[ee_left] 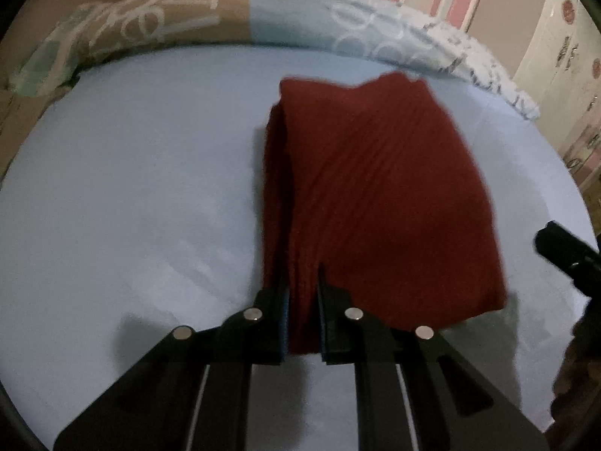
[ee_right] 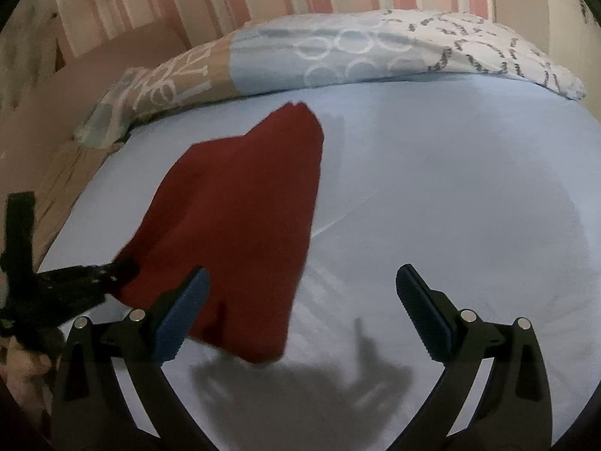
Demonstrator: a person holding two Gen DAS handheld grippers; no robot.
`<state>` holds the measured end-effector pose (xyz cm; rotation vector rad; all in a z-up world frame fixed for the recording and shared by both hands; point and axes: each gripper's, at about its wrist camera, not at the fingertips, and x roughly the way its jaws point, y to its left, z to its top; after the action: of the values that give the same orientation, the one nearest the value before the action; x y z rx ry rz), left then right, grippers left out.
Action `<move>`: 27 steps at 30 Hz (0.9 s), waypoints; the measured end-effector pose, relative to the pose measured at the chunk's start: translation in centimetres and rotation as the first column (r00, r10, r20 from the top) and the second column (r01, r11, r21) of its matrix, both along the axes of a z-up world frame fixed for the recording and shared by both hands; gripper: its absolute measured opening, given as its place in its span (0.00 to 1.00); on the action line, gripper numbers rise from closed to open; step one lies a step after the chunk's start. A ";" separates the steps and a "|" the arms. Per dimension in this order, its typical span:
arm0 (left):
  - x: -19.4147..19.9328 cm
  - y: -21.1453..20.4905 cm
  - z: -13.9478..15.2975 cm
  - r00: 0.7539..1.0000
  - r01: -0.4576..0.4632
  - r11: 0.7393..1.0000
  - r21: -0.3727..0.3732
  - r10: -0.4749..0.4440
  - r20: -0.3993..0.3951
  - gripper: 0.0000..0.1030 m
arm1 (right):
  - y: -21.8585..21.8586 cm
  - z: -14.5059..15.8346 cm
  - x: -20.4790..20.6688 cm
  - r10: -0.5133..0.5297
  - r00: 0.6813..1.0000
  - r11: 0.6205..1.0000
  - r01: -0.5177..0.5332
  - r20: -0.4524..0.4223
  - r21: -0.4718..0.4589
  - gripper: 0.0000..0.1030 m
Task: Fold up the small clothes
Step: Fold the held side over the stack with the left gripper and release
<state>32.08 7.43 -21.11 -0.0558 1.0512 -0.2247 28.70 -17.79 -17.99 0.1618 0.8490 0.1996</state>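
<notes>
Red garment (ee_left: 375, 195) near corner pinched in left tool (ee_left: 302, 293), right tool (ee_right: 302, 300) spread beside it

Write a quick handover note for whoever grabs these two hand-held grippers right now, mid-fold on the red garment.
Left hand-held gripper: shut on the near edge of the red garment.
Right hand-held gripper: open, holding nothing, over the blue bedsheet beside the garment's right edge.
Garment lies on the sheet, near the patterned pillow.
Done: it looks already folded into a narrower, layered shape.
Left: probably grip the other near corner with the right and finish folding.
</notes>
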 end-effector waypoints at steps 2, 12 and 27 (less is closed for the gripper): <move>0.0 0.4 -0.9 1.000 -0.011 1.000 0.001 0.011 -0.008 0.12 | 0.6 -0.6 -0.1 0.007 1.000 1.000 -0.007 -0.011 -0.016 0.95; -0.6 -0.9 0.6 0.998 0.003 0.994 0.111 -0.009 0.058 0.64 | 1.0 -1.2 -0.2 0.012 1.000 0.999 -0.012 -0.021 -0.031 0.93; -1.8 -2.6 -1.1 0.994 0.060 0.977 0.206 -0.077 0.079 0.85 | 5.8 -1.5 2.9 0.073 0.997 0.975 -0.070 0.008 -0.211 0.90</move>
<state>30.30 4.82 -22.17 0.1738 0.9855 -0.1794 31.64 -11.96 -19.54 -0.0692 0.8553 0.1765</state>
